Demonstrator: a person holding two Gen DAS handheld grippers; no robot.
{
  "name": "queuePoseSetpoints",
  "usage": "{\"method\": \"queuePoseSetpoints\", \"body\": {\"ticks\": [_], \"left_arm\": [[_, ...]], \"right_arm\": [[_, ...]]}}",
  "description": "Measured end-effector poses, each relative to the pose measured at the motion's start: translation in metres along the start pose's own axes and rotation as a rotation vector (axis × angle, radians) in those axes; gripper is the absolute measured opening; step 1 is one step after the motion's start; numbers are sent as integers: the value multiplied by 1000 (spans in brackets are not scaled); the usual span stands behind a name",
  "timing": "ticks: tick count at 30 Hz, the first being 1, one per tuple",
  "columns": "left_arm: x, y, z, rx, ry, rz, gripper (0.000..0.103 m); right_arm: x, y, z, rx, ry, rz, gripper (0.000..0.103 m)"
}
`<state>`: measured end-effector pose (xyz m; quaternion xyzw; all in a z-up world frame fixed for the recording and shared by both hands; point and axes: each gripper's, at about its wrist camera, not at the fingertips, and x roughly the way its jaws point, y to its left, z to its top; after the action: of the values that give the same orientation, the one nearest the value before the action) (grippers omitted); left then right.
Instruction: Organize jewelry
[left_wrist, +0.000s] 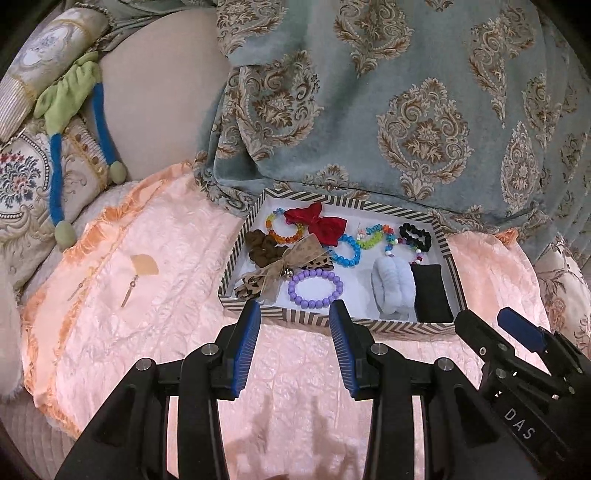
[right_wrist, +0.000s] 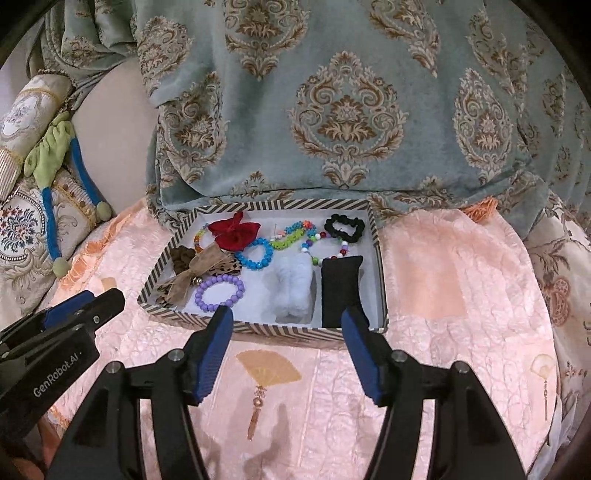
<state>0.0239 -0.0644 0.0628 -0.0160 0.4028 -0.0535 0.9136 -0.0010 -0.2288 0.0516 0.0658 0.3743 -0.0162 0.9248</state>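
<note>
A striped box (left_wrist: 314, 317) (right_wrist: 258, 328) sits on a pink satin cloth (left_wrist: 147, 258). Inside lie a purple bead bracelet (left_wrist: 316, 288) (right_wrist: 219, 290), a blue bead bracelet (left_wrist: 347, 251), a red bow (left_wrist: 317, 221) (right_wrist: 234, 229), a leopard bow (left_wrist: 284, 269), a black scrunchie (left_wrist: 415, 236) (right_wrist: 345, 227), a white fluffy scrunchie (left_wrist: 393, 291) (right_wrist: 293, 288) and a black pouch (left_wrist: 430, 295) (right_wrist: 340, 291). My left gripper (left_wrist: 295, 314) is open and empty just before the box's near wall. My right gripper (right_wrist: 286, 317) is open and empty there too.
A teal paisley cushion (left_wrist: 369, 92) (right_wrist: 332, 92) stands right behind the box. A green and blue stuffed toy (left_wrist: 74, 110) and embroidered pillows (left_wrist: 22, 177) lie at the left. The right gripper shows at the left wrist view's right edge (left_wrist: 517, 350).
</note>
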Motion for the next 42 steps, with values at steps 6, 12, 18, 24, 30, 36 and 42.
{"method": "queuePoseSetpoints", "body": {"ticks": [6, 12, 18, 24, 30, 36, 42], "left_arm": [[-9, -4, -3, 21, -10, 9, 22], [-13, -3, -5, 29, -8, 14, 22], [-15, -3, -6, 29, -11, 15, 22], [-18, -1, -6, 27, -18, 21, 22], [-20, -1, -5, 32, -24, 27, 22], [-20, -1, -4, 33, -24, 29, 22], [-19, -1, -4, 38, -18, 32, 22]], "right_arm": [[-7, 1, 0, -7, -6, 1, 64], [-13, 2, 0, -14, -15, 2, 64], [-15, 4, -1, -20, -7, 7, 65], [-14, 5, -2, -21, -2, 13, 65], [-14, 6, -1, -24, -4, 15, 65], [-13, 6, -2, -24, -1, 17, 65], [-13, 6, -3, -25, 2, 20, 65]]}}
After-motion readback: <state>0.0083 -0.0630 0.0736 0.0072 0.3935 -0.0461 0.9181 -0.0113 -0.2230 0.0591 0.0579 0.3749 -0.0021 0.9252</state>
